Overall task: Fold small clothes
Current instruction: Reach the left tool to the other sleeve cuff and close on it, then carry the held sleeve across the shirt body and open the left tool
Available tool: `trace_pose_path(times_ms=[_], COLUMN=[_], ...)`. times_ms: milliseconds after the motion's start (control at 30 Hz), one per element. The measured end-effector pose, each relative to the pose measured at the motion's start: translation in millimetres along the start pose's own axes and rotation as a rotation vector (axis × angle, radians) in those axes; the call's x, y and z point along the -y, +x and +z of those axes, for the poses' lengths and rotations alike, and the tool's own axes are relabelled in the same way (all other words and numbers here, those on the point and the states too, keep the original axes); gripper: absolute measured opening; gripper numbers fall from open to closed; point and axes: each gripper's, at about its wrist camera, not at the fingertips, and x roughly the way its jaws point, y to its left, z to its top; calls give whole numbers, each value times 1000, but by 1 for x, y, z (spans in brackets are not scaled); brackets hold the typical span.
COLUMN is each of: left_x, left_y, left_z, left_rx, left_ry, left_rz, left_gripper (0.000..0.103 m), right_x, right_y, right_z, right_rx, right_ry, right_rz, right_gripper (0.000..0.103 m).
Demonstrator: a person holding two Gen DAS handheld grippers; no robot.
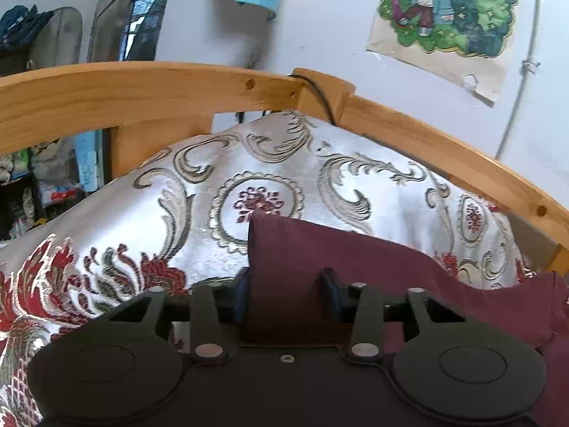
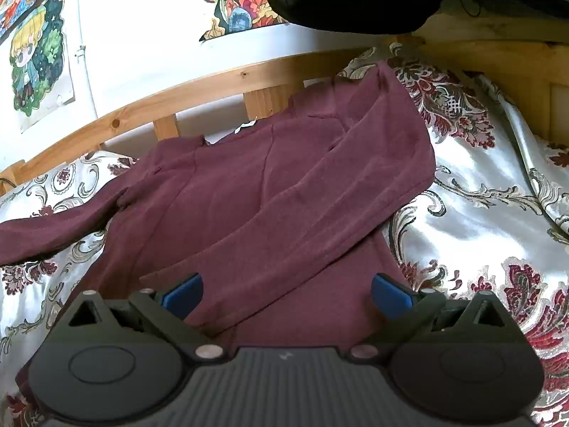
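1. Maroon top (image 2: 270, 192) is lying spread on the patterned bedspread (image 2: 480, 220) just ahead of my right gripper (image 2: 286, 293), with one long sleeve folded across its body and the other trailing off to the gripper's left.
2. I am holding the right gripper low over the near hem, its blue fingertips (image 2: 183, 293) spread wide with cloth lying between them but not pinched.
3. My left gripper (image 1: 286, 297) is sitting low on the bed and pointing toward the wooden bed rail (image 1: 142, 89); its fingers are partly closed around a raised fold of the same maroon top (image 1: 320, 259), though I cannot tell if they are actually biting it.
4. Cartoon posters (image 1: 448, 10) are hanging on the wall beyond the rail; I am seeing no readable writing or brand marks anywhere.
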Motion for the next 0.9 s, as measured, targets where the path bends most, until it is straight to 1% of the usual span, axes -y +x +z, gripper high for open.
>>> trace_pose_path(times_ms=[33,67,100,167,267,367,500,633,733,833,900], left_x=[0,1,1,1,7,22,53,90,120,151,170], left_y=[0,-1,-1,-4,-14,-27,-51,-75,-88,-94,-95], left_z=[0,0,1,4,12,20,27,27,22,10,-4], left_rx=[-1,-5,-7,0,37,73,96,92,83,38,4], left_ry=[-1,-3,-8,-22,-19,15,72,130,179,242,286], left_rz=[-14,-29,-40,-72,-123,-190,-329,-498,-608,-713,-770], left_gripper=[28,17,11,8,7,7,7,7,7,7,7], right_x=[0,0,0,0,0,0,-1,0,2,3,4], right_y=[0,0,0,0,0,0,-2,-6,-9,-10,-10], right_z=[0,0,0,0,0,0,1,4,6,8,9], right_rx=[0,0,0,1,0,0,6,21,30,37,38], right_ry=[-1,-1,0,2,3,2,2,4,10,15,17], right_rz=[-1,-2,-3,-5,-4,-2,3,8,9,9,7], right_gripper=[103,103,103,103,103,103,103,103,103,103,103])
